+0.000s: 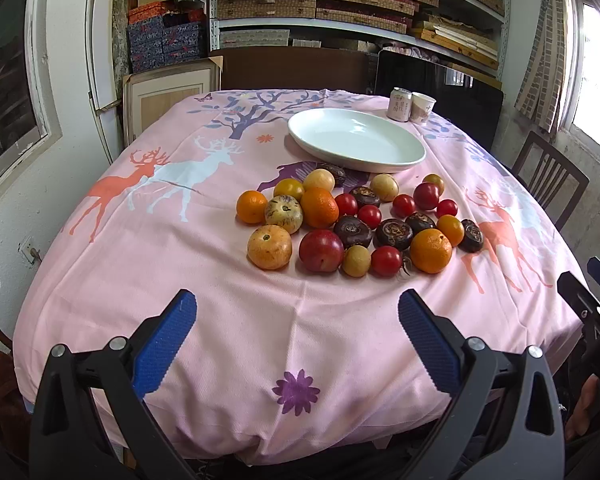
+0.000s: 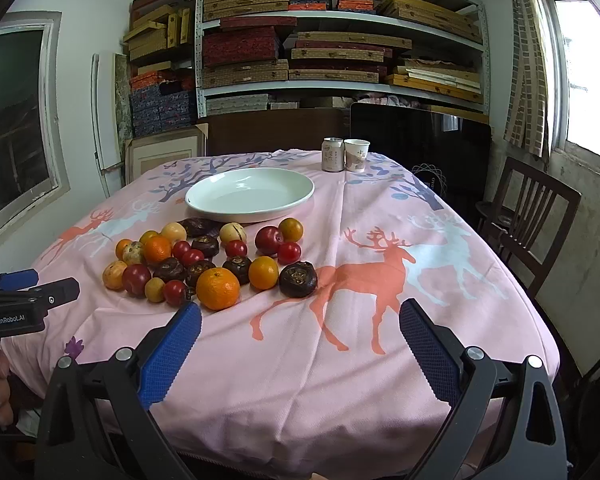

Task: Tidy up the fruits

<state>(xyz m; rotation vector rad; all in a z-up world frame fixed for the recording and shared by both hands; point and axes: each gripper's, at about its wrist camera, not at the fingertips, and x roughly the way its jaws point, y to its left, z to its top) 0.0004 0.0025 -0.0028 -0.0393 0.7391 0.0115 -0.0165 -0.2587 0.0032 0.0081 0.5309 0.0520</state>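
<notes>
Though near, fruits [image 1: 352,220] beyond left gripper [image 1: 298,322].

Box-stacked shelves [image 2: 340,40], bright window [image 2: 588,80], wooden chair [image 2: 536,216]

Both tongs [image 1: 297,312] [image 2: 300,324] have black frames, silver screws, ridged blue pads [image 1: 166,344]; one reads GenRobot.AI.
</notes>
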